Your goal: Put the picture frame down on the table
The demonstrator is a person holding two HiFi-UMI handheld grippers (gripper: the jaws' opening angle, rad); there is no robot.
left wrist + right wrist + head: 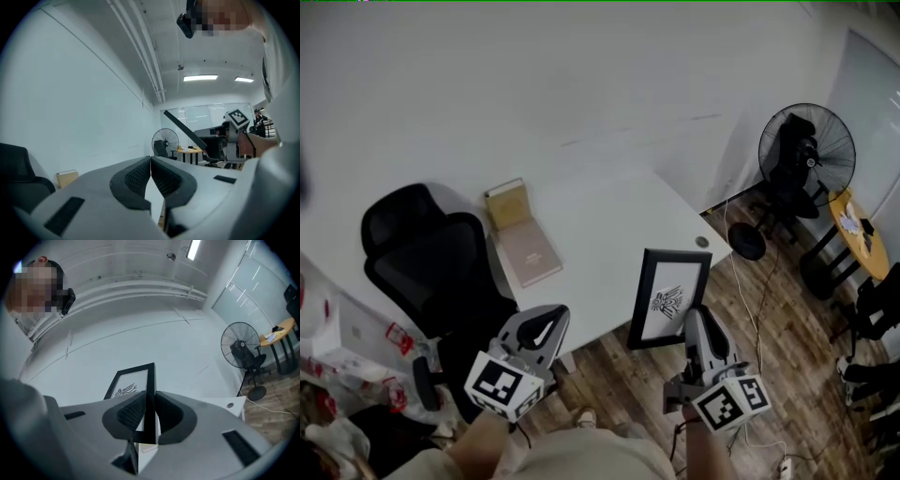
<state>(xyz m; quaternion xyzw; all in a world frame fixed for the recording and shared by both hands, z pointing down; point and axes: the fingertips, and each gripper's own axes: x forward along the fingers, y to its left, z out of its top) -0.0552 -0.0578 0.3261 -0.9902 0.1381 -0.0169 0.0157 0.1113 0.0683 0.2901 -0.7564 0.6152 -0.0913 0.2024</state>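
Note:
A black picture frame (pixel 667 298) with a white mat and a small dark drawing is held upright in the air, over the near right edge of the white table (pixel 600 234). My right gripper (pixel 692 321) is shut on the frame's lower right edge; in the right gripper view the frame (pixel 136 380) stands edge-on between the jaws of that gripper (pixel 149 416). From the left gripper view the frame (pixel 183 127) shows as a dark slanted bar. My left gripper (pixel 546 328) hangs at the near table edge, shut (pixel 150 176) with nothing in it.
A tan box (pixel 507 202) and a pinkish book (pixel 528 251) lie on the table's left part. A black office chair (pixel 431 258) stands at the left. A black floor fan (pixel 804 150) and a round wooden side table (pixel 860 232) stand at the right, with cables on the wood floor.

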